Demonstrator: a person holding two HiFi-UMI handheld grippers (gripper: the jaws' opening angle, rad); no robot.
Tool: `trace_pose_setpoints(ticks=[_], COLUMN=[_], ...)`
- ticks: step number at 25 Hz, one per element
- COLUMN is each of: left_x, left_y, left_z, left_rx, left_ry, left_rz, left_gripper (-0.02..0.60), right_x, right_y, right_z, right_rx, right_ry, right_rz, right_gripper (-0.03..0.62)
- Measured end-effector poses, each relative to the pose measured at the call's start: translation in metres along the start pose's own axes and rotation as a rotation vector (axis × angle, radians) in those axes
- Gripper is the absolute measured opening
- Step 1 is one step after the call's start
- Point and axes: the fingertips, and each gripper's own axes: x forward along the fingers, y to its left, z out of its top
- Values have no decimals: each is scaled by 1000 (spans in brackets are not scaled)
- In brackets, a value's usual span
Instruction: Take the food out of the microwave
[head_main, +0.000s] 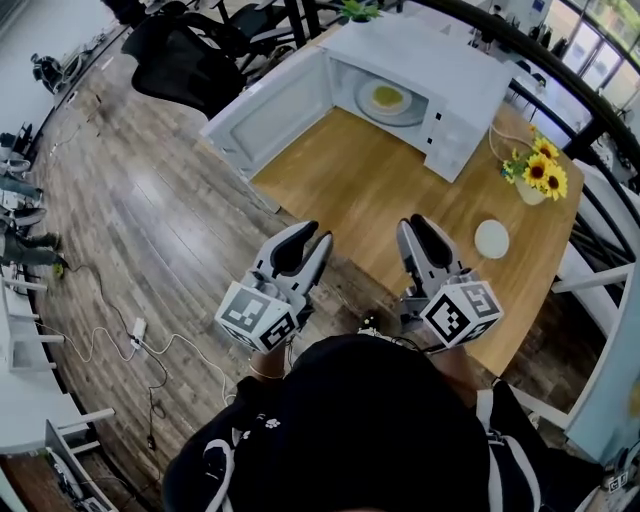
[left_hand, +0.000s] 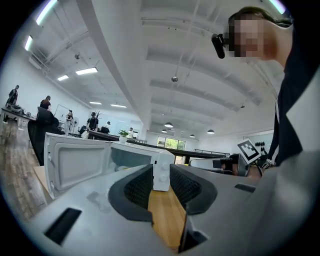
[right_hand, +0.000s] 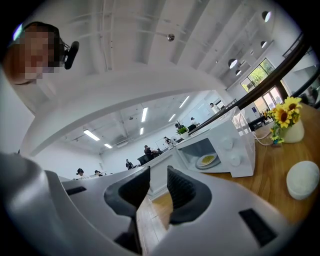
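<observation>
Left gripper (head_main: 312, 238) hangs empty near the table's (head_main: 370, 190) front edge, jaws narrowly apart; right gripper (head_main: 412, 224) likewise. The microwave door (head_main: 265, 115) is open, but the food (head_main: 387, 97) sits on its plate inside, well ahead and ungrasped. Right gripper view looks straight into the cavity; left gripper view mostly catches the door.
</observation>
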Motion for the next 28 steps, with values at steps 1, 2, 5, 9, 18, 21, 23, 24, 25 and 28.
trace_pose_setpoints(ticks=[1,2,5,9,18,21,23,24,25,28], left_x=[3,5,10,25,85,110,130,140,149,169], left_y=[1,2,4,8,30,48,61,68,75,98], left_z=[0,0,-3,-3,1,7,12,14,15,16], left_rx=[1,-1,-18,-22,-13,-6,2,5,7,7], left_ry=[0,2,10,14,28,40,52,59,67,84], left_rz=[-1,-1,-7,-36,-166,-218,-254,-273,-291,-324], left_gripper=[83,83,83,83,83,83,83,83,83,83], right_x=[2,4,4,4,18,33,46,53,59,82], right_y=[-2,-3,-9,-20,-58,-67,-74,-78,-80,-84], right_z=[1,2,2,7,24,32,36,38,41,44], right_rx=[0,2,12,20,31,34,41,47,51,55], right_ry=[-1,-2,-6,-22,-94,-113,-123,-132,-141,-150], right_rz=[2,1,-15,-47,-160,-214,-253,-269,-283,-318], right_gripper=[106,107,109,109,110,112,112,112,112,112])
